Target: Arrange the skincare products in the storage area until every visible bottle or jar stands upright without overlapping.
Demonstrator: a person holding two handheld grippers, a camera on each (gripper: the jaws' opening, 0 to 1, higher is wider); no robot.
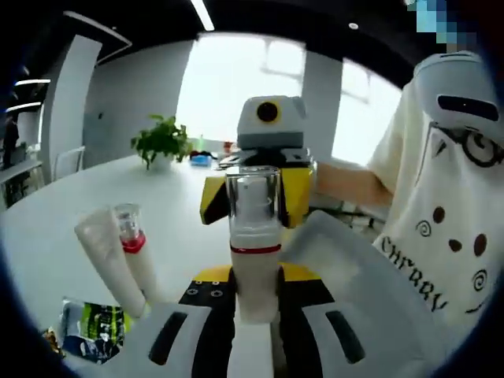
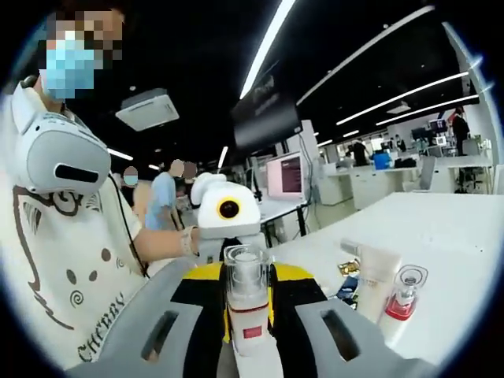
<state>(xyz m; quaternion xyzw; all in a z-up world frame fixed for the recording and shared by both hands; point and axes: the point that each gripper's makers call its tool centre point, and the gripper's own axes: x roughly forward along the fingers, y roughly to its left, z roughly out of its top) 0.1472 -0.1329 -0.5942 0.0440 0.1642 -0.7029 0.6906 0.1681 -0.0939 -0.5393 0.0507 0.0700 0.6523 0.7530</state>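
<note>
Pump bottle (image 1: pixel 254 236) with clear cap and red band sits upright between both grippers, centre of the left gripper view and about 6 o'clock in the right gripper view (image 2: pixel 246 303). Left gripper (image 1: pixel 253 331) fingers are closed on its white lower body; right gripper (image 2: pixel 246 346) fingers flank it too, but actual contact there I cannot tell. On the white bench (image 1: pixel 71 213): white tube (image 1: pixel 110 256) and small red-collared bottle (image 1: pixel 132 240) at 8 o'clock, potted plant (image 1: pixel 163 142) at 11.

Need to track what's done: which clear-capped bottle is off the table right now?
The larger red-banded bottle, held up between both grippers. The smaller red-collared bottle stands on the white table beside a white tube.
</note>
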